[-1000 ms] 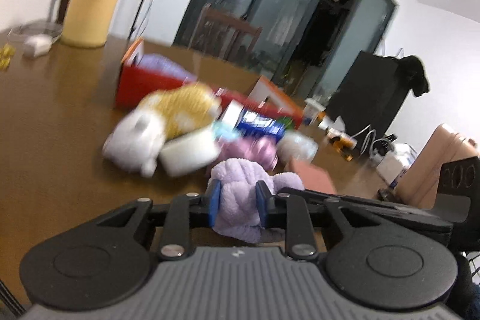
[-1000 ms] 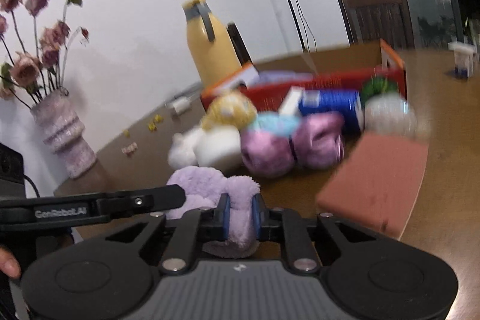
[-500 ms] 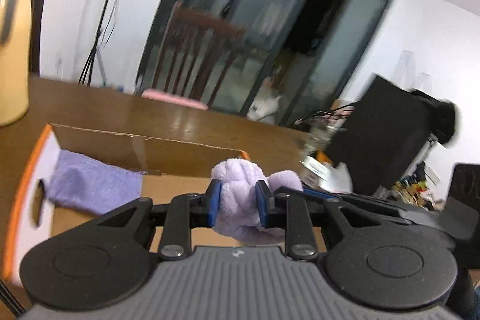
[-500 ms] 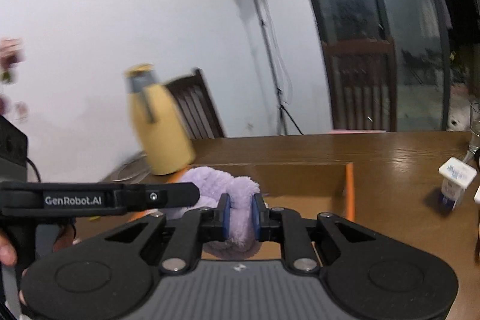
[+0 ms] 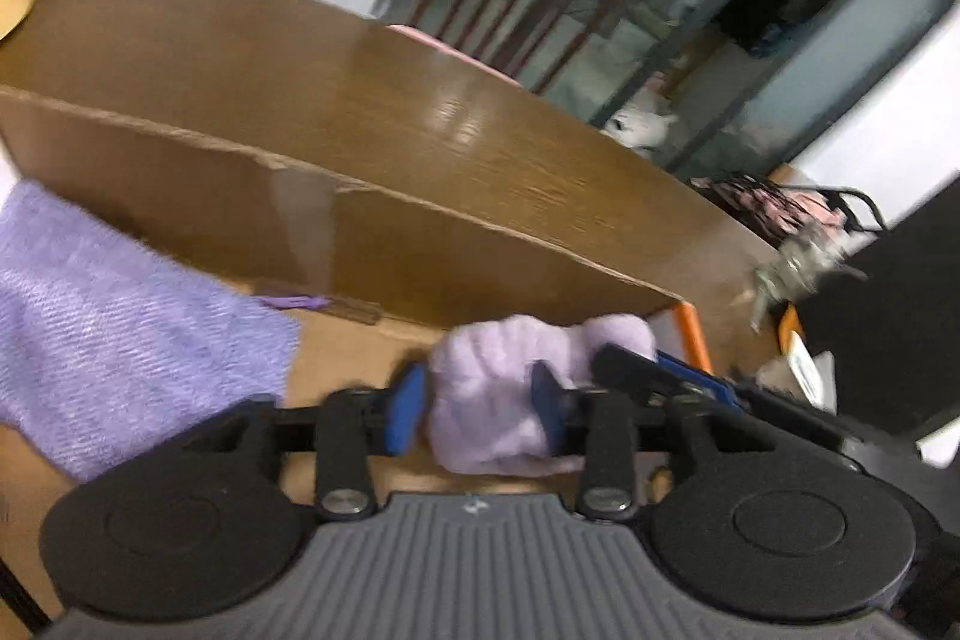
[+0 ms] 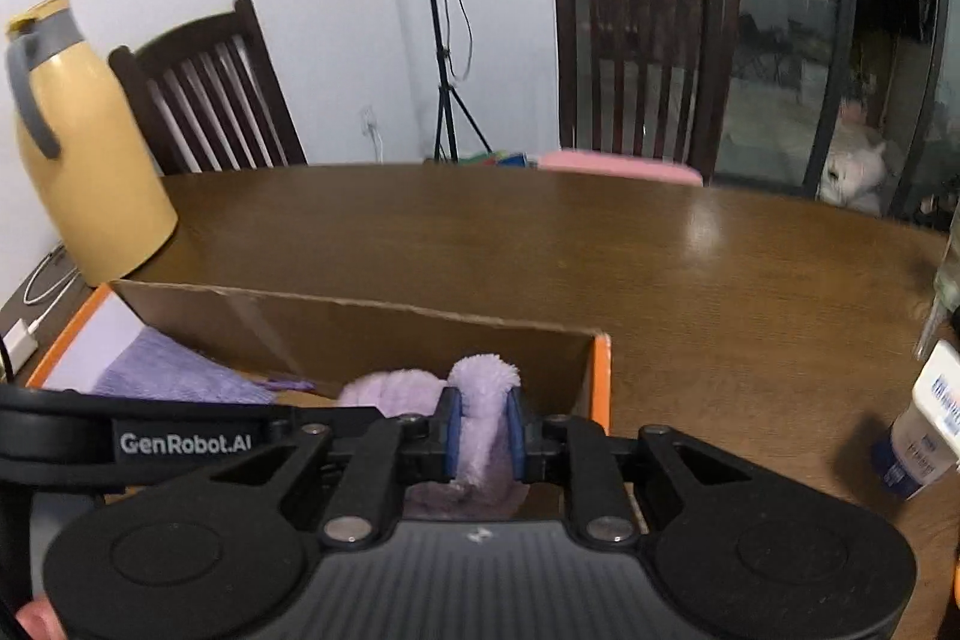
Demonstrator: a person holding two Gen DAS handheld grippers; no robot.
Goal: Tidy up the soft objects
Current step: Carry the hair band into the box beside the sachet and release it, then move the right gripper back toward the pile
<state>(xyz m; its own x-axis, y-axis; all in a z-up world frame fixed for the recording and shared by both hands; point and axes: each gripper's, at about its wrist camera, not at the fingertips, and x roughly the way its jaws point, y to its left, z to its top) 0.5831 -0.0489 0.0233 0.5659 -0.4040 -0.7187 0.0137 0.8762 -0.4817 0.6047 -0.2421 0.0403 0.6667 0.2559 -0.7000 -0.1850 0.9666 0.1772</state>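
Note:
Both grippers hold one fluffy lilac plush (image 5: 486, 388) over the open cardboard box (image 5: 420, 244). My left gripper (image 5: 480, 403) is shut on one end of the plush. My right gripper (image 6: 483, 430) is shut on the other end of the plush (image 6: 480, 400), and its arm shows at the right of the left wrist view. The plush hangs inside the box (image 6: 360, 322) near its right, orange-edged end. A folded purple towel (image 5: 120, 328) lies in the box's left half and also shows in the right wrist view (image 6: 174, 376).
The box sits on a brown wooden table (image 6: 540, 244). A yellow thermos jug (image 6: 78, 148) stands at the far left. A white and blue carton (image 6: 927, 424) lies to the right of the box. Wooden chairs (image 6: 648, 58) stand behind the table.
Both grippers carried the lilac plush from the pile of soft toys up and over the box, then lowered it between the box walls. Both stayed shut on it.

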